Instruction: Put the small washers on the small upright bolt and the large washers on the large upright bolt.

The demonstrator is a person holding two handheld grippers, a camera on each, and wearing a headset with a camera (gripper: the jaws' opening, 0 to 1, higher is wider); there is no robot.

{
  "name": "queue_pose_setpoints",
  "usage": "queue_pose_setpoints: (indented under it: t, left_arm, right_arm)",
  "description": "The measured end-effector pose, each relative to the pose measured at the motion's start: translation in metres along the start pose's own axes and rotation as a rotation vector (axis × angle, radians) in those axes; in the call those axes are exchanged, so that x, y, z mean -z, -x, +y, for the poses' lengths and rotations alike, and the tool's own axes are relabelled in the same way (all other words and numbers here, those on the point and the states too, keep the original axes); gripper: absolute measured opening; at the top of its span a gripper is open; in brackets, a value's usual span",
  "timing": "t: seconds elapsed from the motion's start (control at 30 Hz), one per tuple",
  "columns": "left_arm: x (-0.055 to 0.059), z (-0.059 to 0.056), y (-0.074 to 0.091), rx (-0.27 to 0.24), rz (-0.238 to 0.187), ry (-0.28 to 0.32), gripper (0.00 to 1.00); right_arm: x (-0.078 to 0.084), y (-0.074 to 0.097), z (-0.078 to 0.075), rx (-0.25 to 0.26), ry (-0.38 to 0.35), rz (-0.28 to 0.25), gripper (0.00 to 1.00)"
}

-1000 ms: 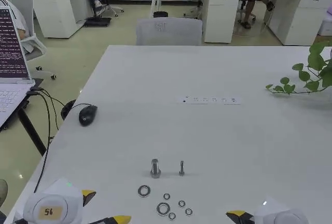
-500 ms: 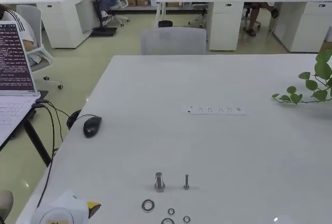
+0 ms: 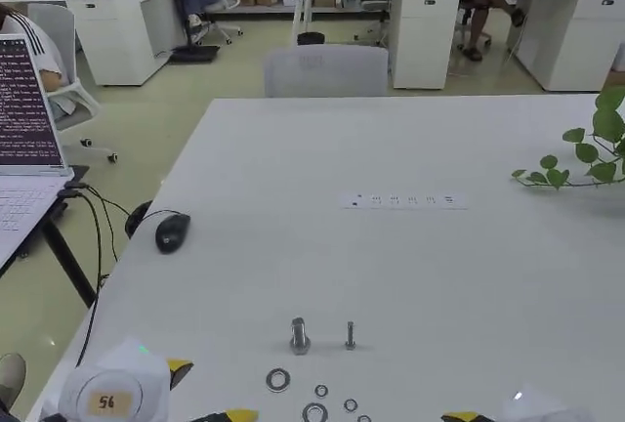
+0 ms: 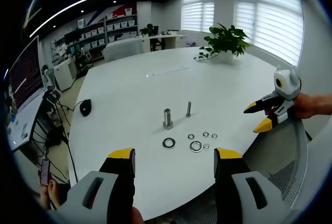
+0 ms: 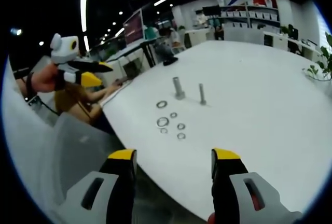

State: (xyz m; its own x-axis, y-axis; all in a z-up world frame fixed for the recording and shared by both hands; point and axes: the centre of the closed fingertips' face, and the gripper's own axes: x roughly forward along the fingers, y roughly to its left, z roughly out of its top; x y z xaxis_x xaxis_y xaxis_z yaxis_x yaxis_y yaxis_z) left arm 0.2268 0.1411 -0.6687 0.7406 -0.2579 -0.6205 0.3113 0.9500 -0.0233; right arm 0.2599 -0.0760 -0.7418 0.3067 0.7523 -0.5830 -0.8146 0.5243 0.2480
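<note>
Two steel bolts stand upright near the table's front edge: the large bolt (image 3: 300,336) (image 4: 167,119) (image 5: 178,87) on the left, the small bolt (image 3: 350,335) (image 4: 188,109) (image 5: 202,94) to its right. Several loose washers lie flat in front of them, among them a large washer (image 3: 278,379) (image 4: 168,142) (image 5: 162,104) and a small washer (image 3: 321,391) (image 4: 191,136) (image 5: 173,114). My left gripper (image 3: 207,395) (image 4: 175,156) (image 5: 101,73) is open and empty, off the near left edge. Open and empty too, my right gripper (image 3: 459,417) (image 4: 258,117) (image 5: 174,156) hangs off the near right edge.
A black mouse (image 3: 171,232) (image 4: 85,107) with its cable lies at the table's left edge. A laptop (image 3: 20,148) stands on a side stand at the left. A leafy plant (image 3: 586,148) (image 4: 224,40) reaches in at the far right. A socket strip (image 3: 402,201) is set in mid-table.
The head view tipped up, then slightly back down, so the picture shifted. Bolts and washers have not moved. Both grippers remain open at the near edge.
</note>
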Motion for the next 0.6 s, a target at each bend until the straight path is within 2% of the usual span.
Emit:
queue_pose_setpoints:
  t: [0.27,0.6]
  left_arm:
    - [-0.0004,0.0027,0.0039,-0.003,-0.014,0.009,0.61]
    - [0.0000,0.0031,0.0045,0.009,-0.020,0.007,0.61]
  right_arm:
    - [0.0008,-0.0043,0.0090,-0.005,0.012,0.009,0.59]
    - [0.0009,-0.0083,0.0084,0.003,0.020,0.018,0.59]
